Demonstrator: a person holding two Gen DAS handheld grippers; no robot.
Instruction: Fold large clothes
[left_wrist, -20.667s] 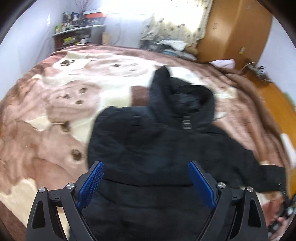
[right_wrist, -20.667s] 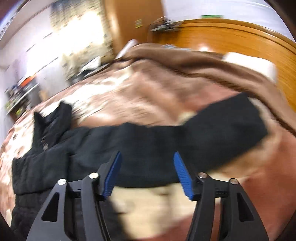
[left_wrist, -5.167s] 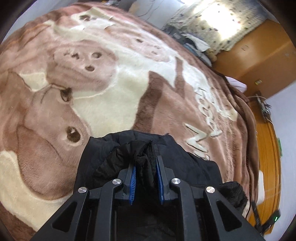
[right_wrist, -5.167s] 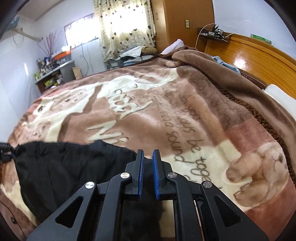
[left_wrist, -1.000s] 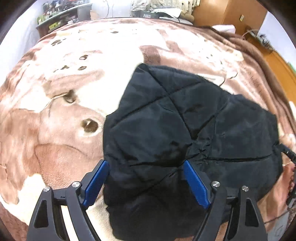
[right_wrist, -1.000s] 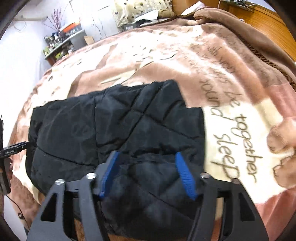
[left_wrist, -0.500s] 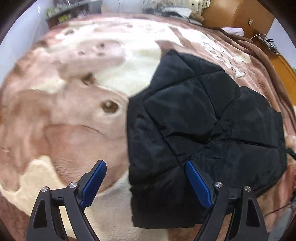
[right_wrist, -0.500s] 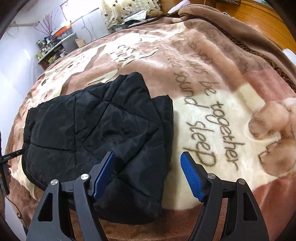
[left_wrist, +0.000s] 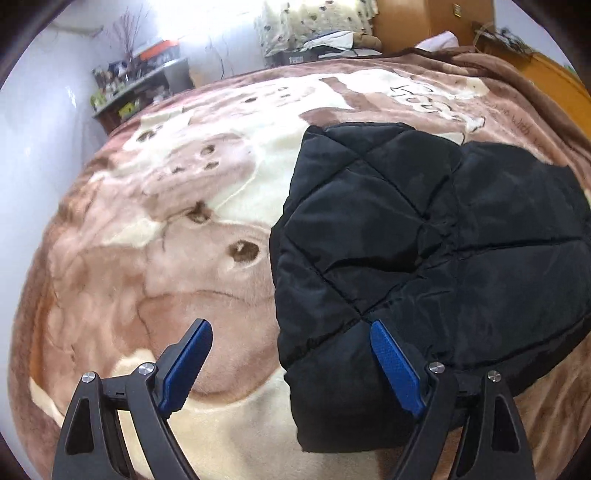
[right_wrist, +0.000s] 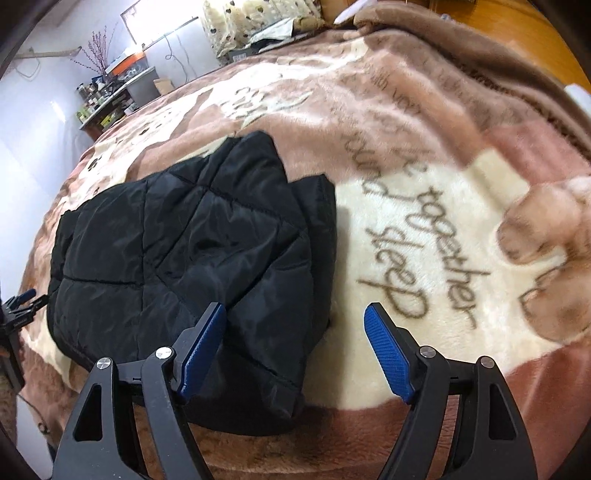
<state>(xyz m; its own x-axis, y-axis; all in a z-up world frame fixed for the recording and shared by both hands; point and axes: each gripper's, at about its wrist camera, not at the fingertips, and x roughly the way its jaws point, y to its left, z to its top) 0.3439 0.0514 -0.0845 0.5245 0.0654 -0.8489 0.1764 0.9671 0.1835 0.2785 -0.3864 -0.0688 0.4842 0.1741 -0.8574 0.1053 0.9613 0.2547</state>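
On the bed, a plush brown and cream blanket (left_wrist: 192, 229) with bear pictures and script lettering covers everything, and the black quilted jacket (left_wrist: 424, 258) lies on it near the front edge, folded into a thick, roughly square bundle. Far off by the wall stands a cluttered shelf (right_wrist: 110, 99). The jacket looks padded and soft, light for its bulk, with a smooth, faintly shiny shell that I judge slippery; the puffy layers will likely spring open if let go loosely. The best hold seems to be a deep bite across all layers at a folded edge or corner, not a pinch of the top skin alone. The left claw (left_wrist: 291, 365) stands wide and holds nothing, its right finger over the bundle's left edge, its left finger over bare blanket. The right claw (right_wrist: 295, 347) also stands wide and empty, straddling the bundle's right edge, its jaws not pressing on the cloth.
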